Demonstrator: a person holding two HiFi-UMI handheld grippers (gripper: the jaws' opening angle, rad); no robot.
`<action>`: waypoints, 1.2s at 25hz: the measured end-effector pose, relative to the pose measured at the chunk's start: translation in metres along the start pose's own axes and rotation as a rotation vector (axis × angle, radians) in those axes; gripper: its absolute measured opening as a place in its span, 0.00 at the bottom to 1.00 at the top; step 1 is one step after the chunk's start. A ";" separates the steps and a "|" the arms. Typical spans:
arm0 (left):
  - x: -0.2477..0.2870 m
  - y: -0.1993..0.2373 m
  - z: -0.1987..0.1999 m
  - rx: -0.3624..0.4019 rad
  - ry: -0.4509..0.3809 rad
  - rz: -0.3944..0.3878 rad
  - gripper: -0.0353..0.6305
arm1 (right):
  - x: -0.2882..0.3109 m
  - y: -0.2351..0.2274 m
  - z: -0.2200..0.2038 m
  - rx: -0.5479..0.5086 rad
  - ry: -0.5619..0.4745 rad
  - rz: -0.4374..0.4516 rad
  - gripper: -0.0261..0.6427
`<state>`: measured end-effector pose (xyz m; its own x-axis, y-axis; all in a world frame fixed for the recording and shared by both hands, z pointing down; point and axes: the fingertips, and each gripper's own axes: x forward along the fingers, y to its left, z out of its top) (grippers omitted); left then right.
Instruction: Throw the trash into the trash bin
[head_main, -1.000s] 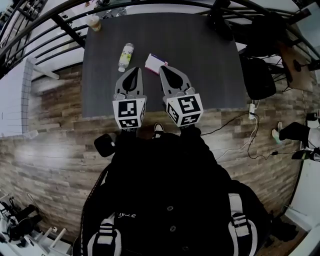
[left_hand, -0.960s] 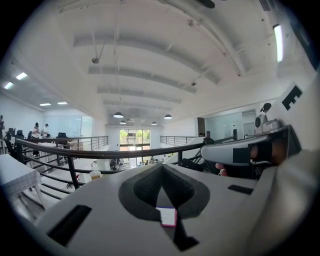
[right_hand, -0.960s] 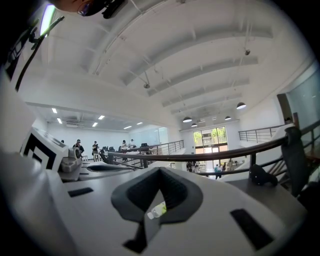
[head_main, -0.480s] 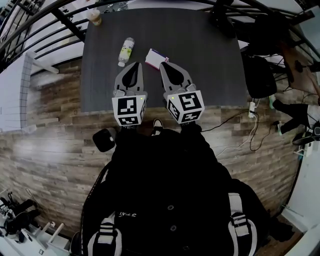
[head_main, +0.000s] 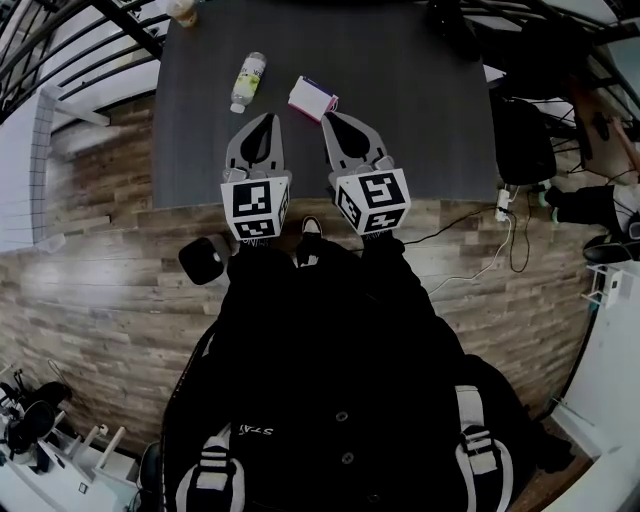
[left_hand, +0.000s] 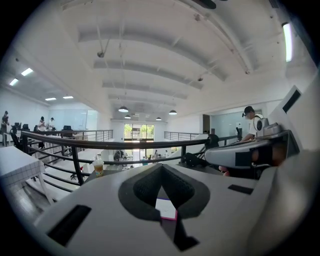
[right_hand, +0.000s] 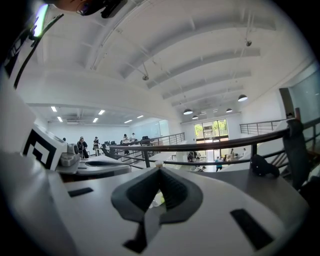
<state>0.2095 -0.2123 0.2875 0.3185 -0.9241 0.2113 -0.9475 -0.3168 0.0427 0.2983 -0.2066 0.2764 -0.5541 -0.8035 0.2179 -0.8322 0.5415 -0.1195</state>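
Two pieces of trash lie on the dark table, both ahead of our grippers. Leftmost is the plastic bottle, on its side at eleven o'clock from the left gripper. We judge it light, smooth and apt to roll or dent, so we would take it across the middle of its body, not by the cap. To its right the small flat box, white with a pink edge, sits at one o'clock from that gripper and at eleven o'clock from the right gripper. It looks like thin card, light and easy to crush, best pinched across its short sides. Both grippers have their jaws closed tip to tip with nothing between them, and neither touches the trash. The tabletop is matt and flat, with a cup at its far left corner beside a black railing. Wood-look floor lies below, with a dark round thing at nine o'clock from our shoe; whether that is the bin we cannot tell.
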 end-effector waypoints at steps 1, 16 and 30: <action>0.004 0.001 -0.006 -0.003 0.011 0.001 0.05 | 0.004 -0.003 -0.005 0.003 0.011 0.000 0.06; 0.065 0.017 -0.102 -0.095 0.168 0.015 0.05 | 0.068 -0.049 -0.102 0.054 0.184 -0.017 0.06; 0.115 0.029 -0.186 -0.128 0.313 0.021 0.05 | 0.113 -0.095 -0.184 0.103 0.321 -0.054 0.06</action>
<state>0.2133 -0.2880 0.4944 0.2942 -0.8131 0.5023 -0.9558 -0.2510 0.1534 0.3188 -0.3034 0.4909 -0.4873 -0.7029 0.5181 -0.8672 0.4592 -0.1926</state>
